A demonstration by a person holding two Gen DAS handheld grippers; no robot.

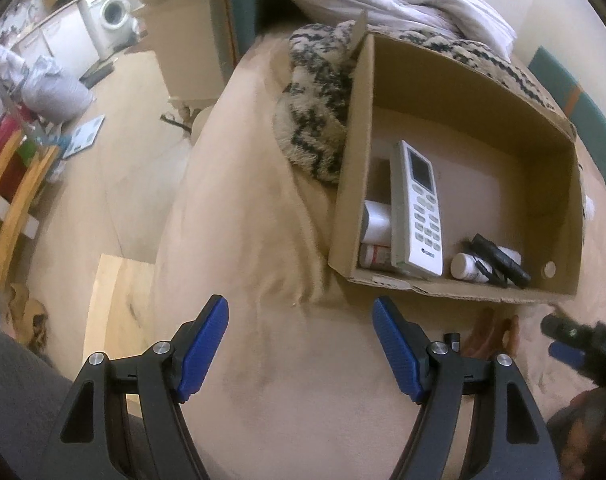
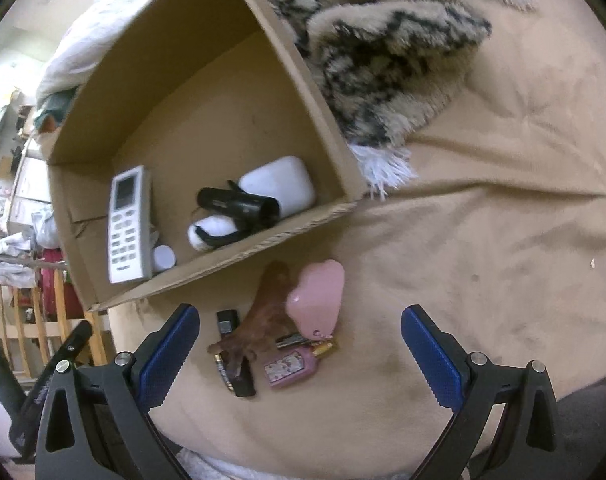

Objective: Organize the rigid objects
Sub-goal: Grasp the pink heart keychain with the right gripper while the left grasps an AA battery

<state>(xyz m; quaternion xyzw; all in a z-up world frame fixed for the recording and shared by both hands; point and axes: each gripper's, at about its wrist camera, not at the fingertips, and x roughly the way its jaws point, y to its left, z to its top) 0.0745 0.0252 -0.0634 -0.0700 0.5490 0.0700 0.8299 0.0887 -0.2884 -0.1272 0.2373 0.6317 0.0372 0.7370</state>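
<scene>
1. Cardboard box (image 1: 459, 92) sat open-topped on a beige bed cover (image 1: 263, 240), its far side pressed against a shaggy black-and-cream blanket (image 1: 319, 112).
2. Inside the box, a white remote control (image 1: 417, 208) leaned on white bottles (image 1: 377, 222) at one end, with its keypad facing up.
3. Near the front wall at the box's other end lay a black cylindrical device (image 2: 239, 206) across a small white bottle (image 2: 207, 232), with a white rounded case (image 2: 279, 184) just behind them.
4. Outside the box, just beside its front wall, a small cluster rested on the cover: a pink heart-shaped piece (image 2: 317, 300), a brown wooden hand-shaped piece (image 2: 263, 316), a pink perfume bottle (image 2: 291, 368), a small black item (image 2: 228, 320) and a battery (image 2: 223, 370).
5. The left gripper (image 1: 301, 346) hovered over bare cover short of the box, its blue-padded jaws spread wide with nothing between them.
6. The right gripper (image 2: 299, 354) hung above the cluster, jaws likewise wide apart and holding nothing; the wooden piece and perfume bottle lay between its fingers in the wrist view.
7. Off the bed's side, a washing machine (image 1: 111, 12) stood in the far background.
</scene>
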